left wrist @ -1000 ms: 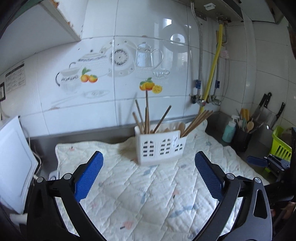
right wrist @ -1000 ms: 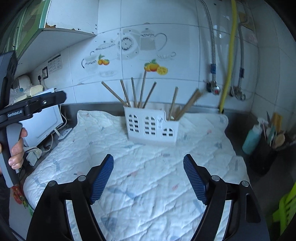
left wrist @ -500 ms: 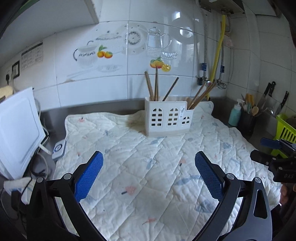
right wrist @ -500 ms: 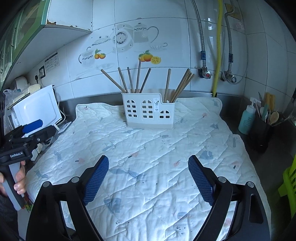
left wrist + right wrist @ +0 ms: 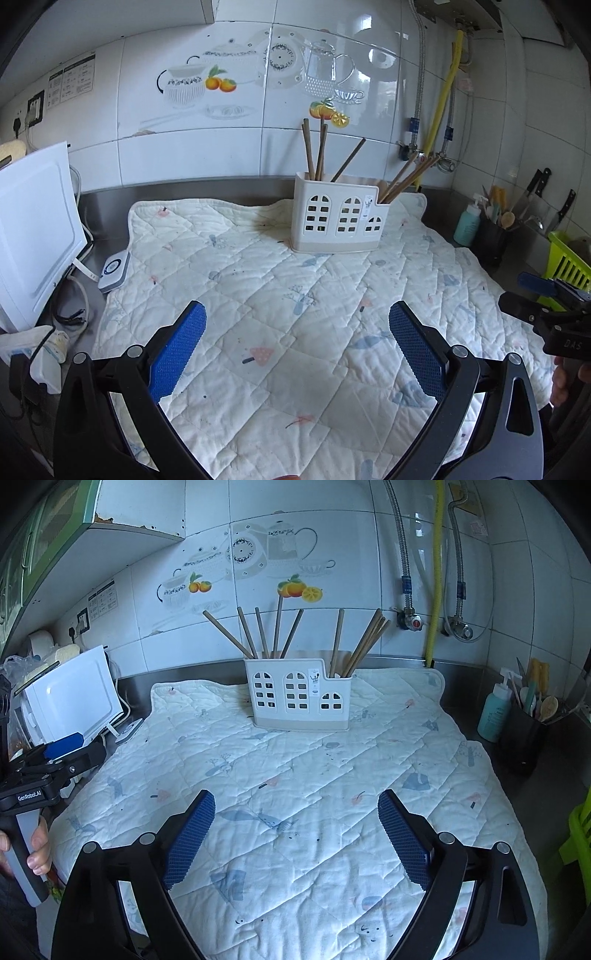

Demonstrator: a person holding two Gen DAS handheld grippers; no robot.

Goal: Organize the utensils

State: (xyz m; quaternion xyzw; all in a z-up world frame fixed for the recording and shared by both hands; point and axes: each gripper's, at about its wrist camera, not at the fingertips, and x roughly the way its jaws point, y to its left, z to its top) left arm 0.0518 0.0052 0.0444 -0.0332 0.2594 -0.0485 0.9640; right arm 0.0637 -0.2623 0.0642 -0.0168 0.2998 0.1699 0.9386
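Observation:
A white utensil holder (image 5: 338,218) with arched cut-outs stands at the back of a quilted mat (image 5: 295,295); it also shows in the right wrist view (image 5: 301,698). Several wooden chopsticks (image 5: 273,631) stand in its tall left part and several more (image 5: 360,642) lean in its low right part. My left gripper (image 5: 295,317) is open and empty, above the mat's near half. My right gripper (image 5: 295,805) is open and empty, likewise well short of the holder. Each gripper shows at the edge of the other's view.
A white board (image 5: 33,225) leans at the left with cables and a small white device (image 5: 114,269). At the right stand a teal bottle (image 5: 493,716), a black utensil pot (image 5: 526,738) and a green rack (image 5: 567,262). Pipes (image 5: 436,572) run down the tiled wall.
Both grippers have pulled back from the holder and away from the wall, so more of the mat shows. Both stay open and empty.

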